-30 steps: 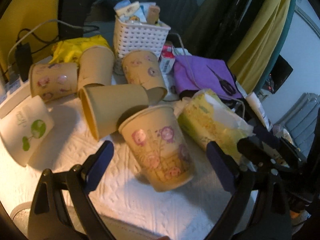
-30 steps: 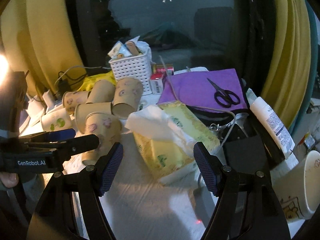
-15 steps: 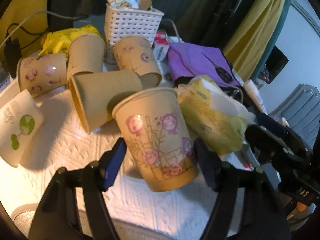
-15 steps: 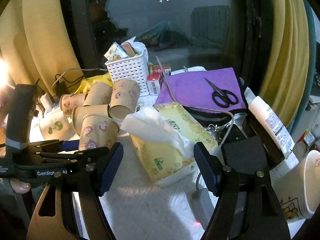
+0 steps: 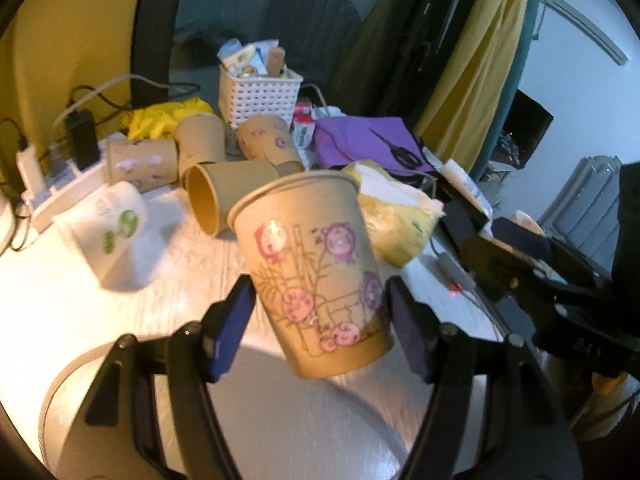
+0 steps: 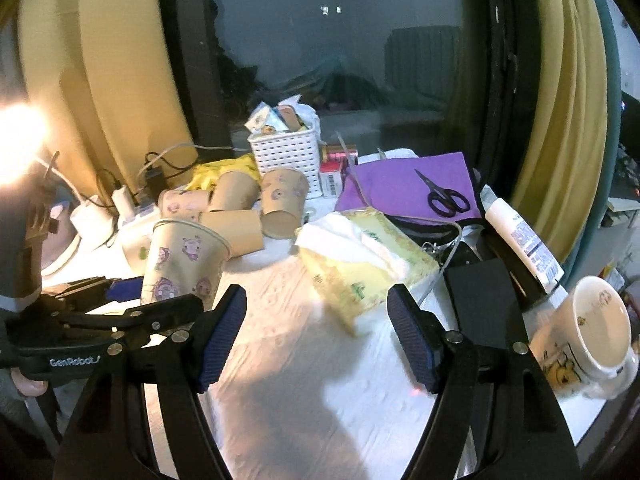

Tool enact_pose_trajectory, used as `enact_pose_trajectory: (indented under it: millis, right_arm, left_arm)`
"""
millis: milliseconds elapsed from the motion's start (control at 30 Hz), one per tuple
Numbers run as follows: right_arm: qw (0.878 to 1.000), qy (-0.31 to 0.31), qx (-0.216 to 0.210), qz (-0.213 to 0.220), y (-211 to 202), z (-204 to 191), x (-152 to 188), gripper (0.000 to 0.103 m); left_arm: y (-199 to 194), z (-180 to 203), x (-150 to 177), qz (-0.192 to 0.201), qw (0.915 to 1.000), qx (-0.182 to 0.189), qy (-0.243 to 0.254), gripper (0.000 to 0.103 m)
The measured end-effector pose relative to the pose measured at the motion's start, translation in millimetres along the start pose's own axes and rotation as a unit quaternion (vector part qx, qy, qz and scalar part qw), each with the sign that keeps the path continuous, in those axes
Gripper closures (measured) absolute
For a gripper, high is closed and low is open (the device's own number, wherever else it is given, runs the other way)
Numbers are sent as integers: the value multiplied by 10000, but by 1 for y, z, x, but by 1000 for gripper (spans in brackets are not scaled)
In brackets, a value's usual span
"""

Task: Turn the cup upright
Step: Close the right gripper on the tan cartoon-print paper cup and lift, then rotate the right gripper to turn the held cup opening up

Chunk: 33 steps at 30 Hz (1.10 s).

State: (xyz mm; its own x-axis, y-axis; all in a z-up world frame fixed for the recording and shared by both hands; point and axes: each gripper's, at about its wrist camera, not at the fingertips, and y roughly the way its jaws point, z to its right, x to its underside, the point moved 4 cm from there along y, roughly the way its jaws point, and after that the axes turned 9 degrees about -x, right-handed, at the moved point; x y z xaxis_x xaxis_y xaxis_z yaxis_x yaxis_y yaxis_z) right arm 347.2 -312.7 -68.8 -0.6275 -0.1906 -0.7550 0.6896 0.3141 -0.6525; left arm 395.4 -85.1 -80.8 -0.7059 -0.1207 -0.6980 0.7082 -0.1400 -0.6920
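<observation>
My left gripper (image 5: 320, 316) is shut on a brown paper cup with pink pig drawings (image 5: 316, 272). It holds the cup off the table, nearly upright, mouth up and tilted a little. The same cup (image 6: 180, 264) and the left gripper (image 6: 120, 300) show at the left of the right wrist view. My right gripper (image 6: 316, 332) is open and empty above the white cloth (image 6: 304, 392). Several other paper cups (image 5: 224, 196) lie on their sides behind the held cup.
A yellow tissue pack (image 6: 368, 256) lies mid-table. A white basket (image 6: 286, 156), a purple cloth with scissors (image 6: 444, 196), a white tube (image 6: 524, 244) and a mug (image 6: 588, 336) stand around. Cables and chargers (image 5: 48, 160) sit at the left. A round grey surface (image 5: 280, 420) is below the cup.
My left gripper has closed on the pig cup and lifted it off the cloth, turning it closer to upright. The right gripper has stayed open and shifted slightly.
</observation>
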Motion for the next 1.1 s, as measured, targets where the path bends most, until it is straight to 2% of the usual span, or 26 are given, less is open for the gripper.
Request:
enact_pose_trajectory:
  millis: [233, 567, 800, 933, 1033, 1100]
  right_arm:
    - [9999, -129, -54, 15, -29, -34, 17, 27]
    - [9993, -274, -239, -49, -60, -84, 46, 27]
    - [9970, -313, -674, -207, -73, -121, 71, 27]
    - [9939, -254, -1020, -339, -78, -144, 87, 27]
    - [9871, -126, -1553, -374, -88, -162, 102, 27]
    - [9835, -92, -1755, -437, -93, -172, 110, 27]
  left_arm:
    - [-48, -6, 32, 246, 9995, -142, 171, 35]
    - [-102, -28, 85, 386, 9989, -247, 137, 35]
    - [-130, -39, 126, 513, 9978, -411, 94, 35]
    - [-146, -43, 152, 566, 9977, -363, 97, 35]
    - [-158, -46, 170, 646, 9966, -468, 179, 35]
    - [-165, -48, 182, 681, 9961, -514, 207, 35]
